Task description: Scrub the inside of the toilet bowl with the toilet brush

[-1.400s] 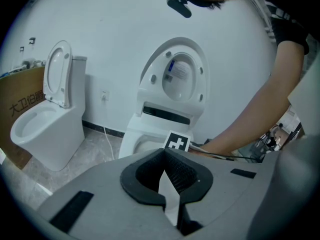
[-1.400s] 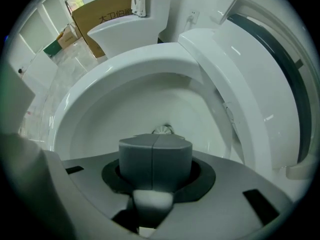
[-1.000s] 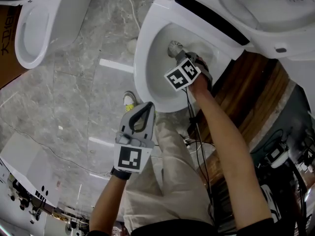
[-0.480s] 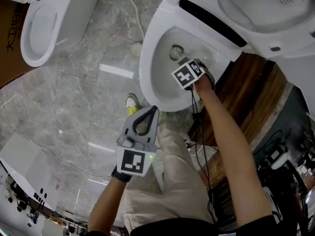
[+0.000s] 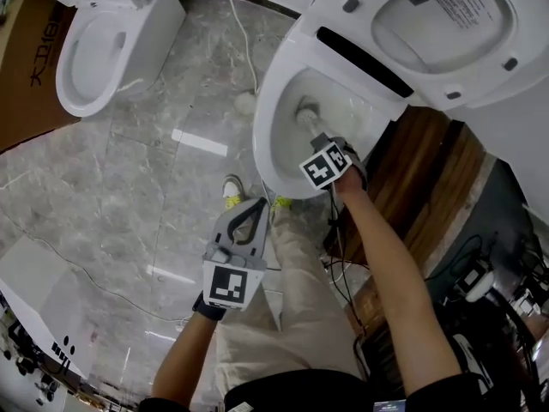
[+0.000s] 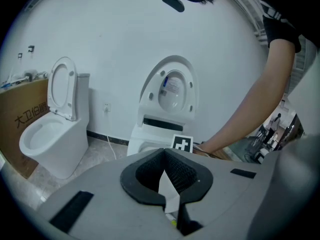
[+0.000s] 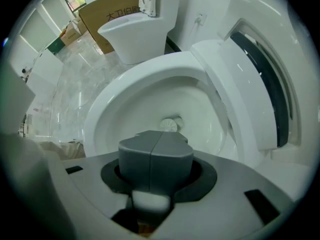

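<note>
The white toilet bowl [image 5: 273, 157] stands open, with its lid [image 5: 446, 24] raised. The toilet brush's head [image 5: 306, 110] rests low inside the bowl near the drain. My right gripper [image 5: 320, 141] is shut on the brush's handle above the near rim. In the right gripper view the brush head [image 7: 171, 124] shows just past my shut right gripper [image 7: 156, 143], and the handle itself is hidden. My left gripper [image 5: 256, 206] hangs over the floor in front of the bowl, shut and holding nothing. In the left gripper view my left gripper [image 6: 164, 156] points at the toilet [image 6: 150, 134].
A second toilet [image 5: 103, 50] stands at the far left beside a cardboard box [image 5: 30, 67]. A white cable [image 5: 244, 50] runs across the marble floor. A dark wooden platform [image 5: 429, 187] and loose cables [image 5: 480, 273] lie to the right. The person's shoe [image 5: 230, 191] is under the bowl's front.
The head view has tilted, so more of the lid shows. The right gripper and brush have drawn a little toward the near rim. The left gripper has hardly moved.
</note>
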Demonstrator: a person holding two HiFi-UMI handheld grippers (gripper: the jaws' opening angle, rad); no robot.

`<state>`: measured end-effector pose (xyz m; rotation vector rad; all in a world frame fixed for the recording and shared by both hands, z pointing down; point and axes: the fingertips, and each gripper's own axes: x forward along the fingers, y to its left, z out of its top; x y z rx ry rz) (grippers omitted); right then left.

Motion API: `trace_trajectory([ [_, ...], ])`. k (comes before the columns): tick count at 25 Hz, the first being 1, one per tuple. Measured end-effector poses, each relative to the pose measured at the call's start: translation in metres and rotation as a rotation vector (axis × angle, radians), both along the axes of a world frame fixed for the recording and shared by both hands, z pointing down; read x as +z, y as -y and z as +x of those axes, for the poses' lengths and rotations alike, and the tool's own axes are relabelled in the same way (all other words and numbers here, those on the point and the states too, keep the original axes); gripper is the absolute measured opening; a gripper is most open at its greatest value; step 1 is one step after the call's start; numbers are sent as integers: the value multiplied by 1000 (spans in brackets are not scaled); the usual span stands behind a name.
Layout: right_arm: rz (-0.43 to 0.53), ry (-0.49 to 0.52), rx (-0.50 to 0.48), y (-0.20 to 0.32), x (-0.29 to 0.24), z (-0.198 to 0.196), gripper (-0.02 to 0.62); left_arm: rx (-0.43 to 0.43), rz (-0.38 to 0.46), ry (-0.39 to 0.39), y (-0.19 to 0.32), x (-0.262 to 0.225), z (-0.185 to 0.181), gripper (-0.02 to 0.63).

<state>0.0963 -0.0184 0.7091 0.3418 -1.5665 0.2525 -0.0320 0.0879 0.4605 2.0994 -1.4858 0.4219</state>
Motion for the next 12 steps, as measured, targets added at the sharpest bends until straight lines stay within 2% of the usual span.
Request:
trace_trajectory([
  [6, -83, 66, 25, -48, -63, -11, 166, 43, 27, 13, -11, -62, -11, 18],
  [9, -5, 113, 69, -58, -98, -10, 156, 68, 34, 11, -15, -105, -15, 18],
  [12, 46, 155, 197, -55, -142, -1, 156, 72, 71, -5, -14, -156, -23, 18],
])
